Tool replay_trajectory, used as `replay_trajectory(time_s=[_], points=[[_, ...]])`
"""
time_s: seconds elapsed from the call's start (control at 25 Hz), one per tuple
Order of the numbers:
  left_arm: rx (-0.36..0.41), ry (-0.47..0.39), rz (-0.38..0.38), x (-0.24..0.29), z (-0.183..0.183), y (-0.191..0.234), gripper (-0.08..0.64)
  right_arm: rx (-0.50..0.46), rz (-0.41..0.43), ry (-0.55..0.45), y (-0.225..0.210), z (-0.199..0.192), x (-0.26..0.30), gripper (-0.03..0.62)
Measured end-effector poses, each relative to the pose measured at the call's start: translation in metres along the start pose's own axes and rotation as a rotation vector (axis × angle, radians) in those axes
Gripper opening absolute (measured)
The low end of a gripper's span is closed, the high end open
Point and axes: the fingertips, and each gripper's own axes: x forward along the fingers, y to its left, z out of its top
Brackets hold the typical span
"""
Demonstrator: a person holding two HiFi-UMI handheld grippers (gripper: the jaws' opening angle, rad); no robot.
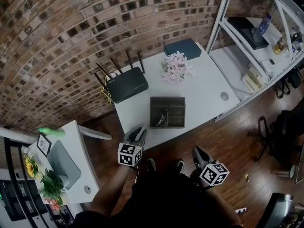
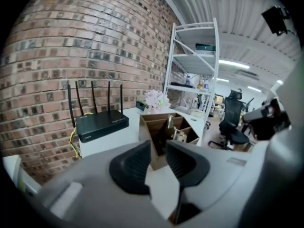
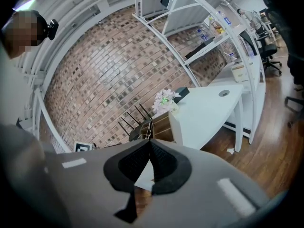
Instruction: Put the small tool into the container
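Note:
The container [image 1: 167, 112] is a dark brown open box with compartments, standing near the front of the white table [image 1: 204, 87]. A small metal tool [image 1: 164, 116] stands inside it; the same tool [image 2: 170, 123] sticks up from the container [image 2: 159, 129] in the left gripper view. My left gripper [image 1: 138, 135] hovers at the table's front edge, just left of the box. Its jaws [image 2: 158, 151] stand apart with nothing between them. My right gripper [image 1: 199, 154] hangs over the floor in front of the table, its fingertips [image 3: 149, 145] touching and holding nothing. The container [image 3: 161, 122] lies ahead of it.
A black router [image 1: 126, 83] with several antennas sits at the table's back left. A bunch of pink flowers [image 1: 176, 66] and a dark teal box [image 1: 182, 49] stand behind the container. White shelving [image 1: 256, 37] rises on the right. A low white desk [image 1: 71, 165] is at left.

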Motion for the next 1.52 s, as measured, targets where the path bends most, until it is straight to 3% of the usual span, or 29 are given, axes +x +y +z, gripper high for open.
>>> replay_trajectory(time_s=[0.28, 0.56, 0.76, 1.52], points=[[-0.039, -0.117, -0.134, -0.064, 0.032, -0.046, 0.086, -0.058, 0.058, 0.029, 0.027, 0.001, 0.020, 0.009], [-0.135, -0.185, -0.216, -0.078, 0.053, -0.093, 0.078, -0.164, 0.148, 0.016, 0.067, 0.011, 0.026, 0.009], [-0.131, -0.154, -0.273, -0.078, 0.042, -0.116, 0.071, -0.255, 0.204, 0.004, 0.086, 0.010, 0.021, 0.011], [-0.138, -0.134, -0.307, -0.075, 0.043, -0.125, 0.071, -0.309, 0.212, -0.009, 0.092, 0.013, 0.015, 0.011]])
